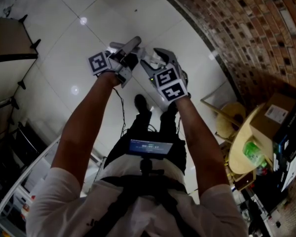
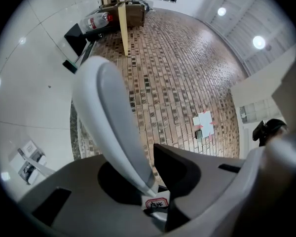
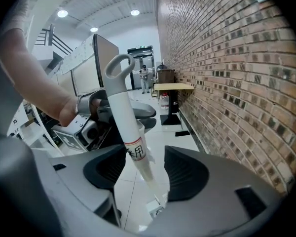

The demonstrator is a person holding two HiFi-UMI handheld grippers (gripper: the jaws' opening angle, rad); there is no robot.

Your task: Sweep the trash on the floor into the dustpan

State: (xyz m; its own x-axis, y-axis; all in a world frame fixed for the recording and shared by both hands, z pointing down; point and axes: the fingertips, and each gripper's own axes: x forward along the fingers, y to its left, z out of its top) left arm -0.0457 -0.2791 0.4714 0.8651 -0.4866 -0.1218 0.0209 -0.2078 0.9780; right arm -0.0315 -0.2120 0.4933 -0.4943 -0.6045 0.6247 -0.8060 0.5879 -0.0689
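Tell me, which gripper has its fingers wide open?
The right gripper: its fingers stand apart, with gaps either side of the white handle. The left gripper has fingers pinched close together.

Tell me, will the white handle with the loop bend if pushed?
Probably stiff: the white handle runs straight, no sag. Maybe slippery: it looks smooth. The right gripper stands open round it, so it could tip.
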